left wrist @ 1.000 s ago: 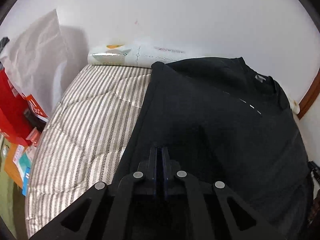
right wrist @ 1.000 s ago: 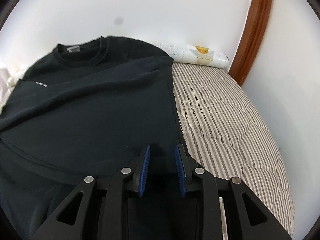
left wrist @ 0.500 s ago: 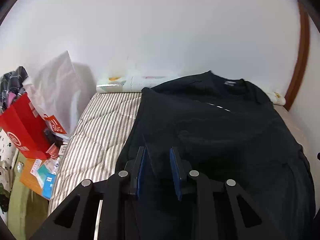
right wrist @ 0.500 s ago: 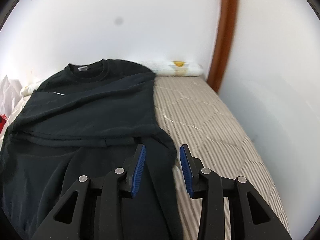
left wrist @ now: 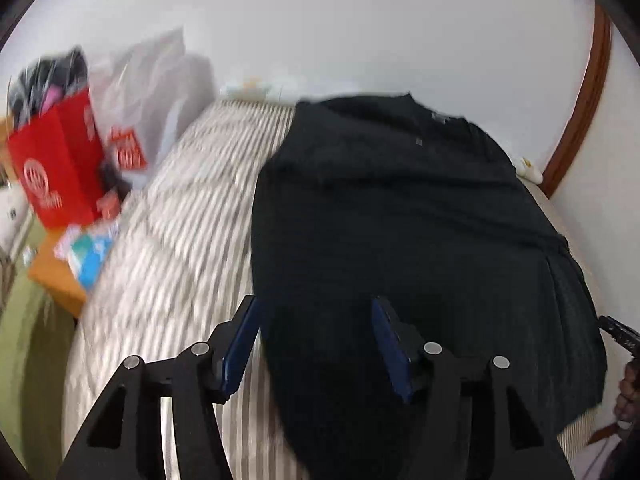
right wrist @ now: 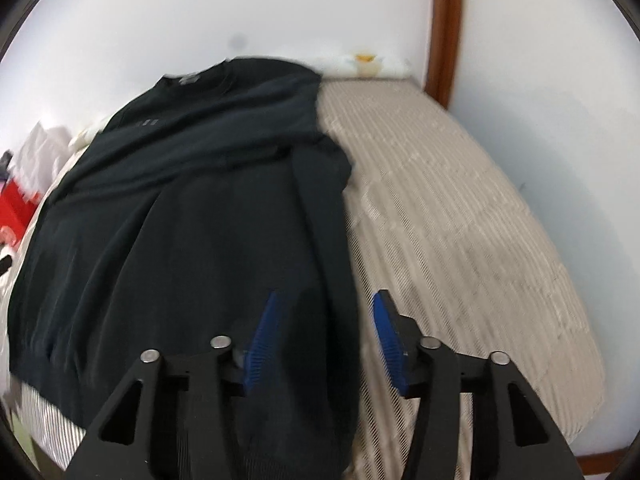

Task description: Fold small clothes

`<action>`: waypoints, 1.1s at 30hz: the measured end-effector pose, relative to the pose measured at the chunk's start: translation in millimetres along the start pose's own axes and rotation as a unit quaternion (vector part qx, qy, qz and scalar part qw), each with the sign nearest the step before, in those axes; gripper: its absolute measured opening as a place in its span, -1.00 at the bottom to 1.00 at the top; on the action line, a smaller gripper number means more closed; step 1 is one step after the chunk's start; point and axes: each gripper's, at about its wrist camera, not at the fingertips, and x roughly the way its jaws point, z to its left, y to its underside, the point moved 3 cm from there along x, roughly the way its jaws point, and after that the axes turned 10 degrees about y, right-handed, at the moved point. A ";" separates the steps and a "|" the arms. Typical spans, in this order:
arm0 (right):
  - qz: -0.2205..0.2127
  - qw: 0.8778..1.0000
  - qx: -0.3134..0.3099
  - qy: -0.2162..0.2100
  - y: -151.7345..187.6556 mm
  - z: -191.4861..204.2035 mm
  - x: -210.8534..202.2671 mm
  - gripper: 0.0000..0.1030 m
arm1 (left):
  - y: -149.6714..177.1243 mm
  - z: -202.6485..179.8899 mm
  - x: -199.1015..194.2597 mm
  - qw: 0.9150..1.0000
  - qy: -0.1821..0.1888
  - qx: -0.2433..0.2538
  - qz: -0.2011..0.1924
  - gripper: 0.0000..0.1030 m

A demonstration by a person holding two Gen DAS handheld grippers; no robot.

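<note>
Shirt: our black T-shirt (right wrist: 192, 208) lies on the striped mattress (right wrist: 460, 220).
Left gripper (left wrist: 316, 336): our jaws opening, gripping nothing.
Right gripper (right wrist: 326, 336): likewise opening, over the shirt's edge.

Black hand-held gripper (left wrist: 316, 340), blue ribbed pads (right wrist: 262, 344)

striped quilted bed (right wrist: 460, 208), black shirt (right wrist: 192, 208) spread flat on it, its near side edges running between both sets of jaws, white pillow (right wrist: 368, 65) far beyond them at wall

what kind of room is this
Most likely a bedroom: a black shirt lies spread on a striped quilted mattress against a white wall, with shopping bags piled beside the bed.
</note>
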 end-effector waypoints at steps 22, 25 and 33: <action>-0.025 0.999 -0.015 0.019 26.1 14.1 13.0 -0.29 | 64.0 -18.1 -4.5 0.998 -0.047 0.037 0.010 0.10; -0.029 0.999 -0.022 0.018 26.4 15.8 13.2 -0.37 | 64.1 -16.8 -5.2 0.998 -0.045 0.038 0.008 0.09; -0.031 0.999 -0.028 0.026 27.1 17.5 12.8 -0.37 | 64.6 -19.6 -3.7 0.997 -0.057 0.050 0.007 0.12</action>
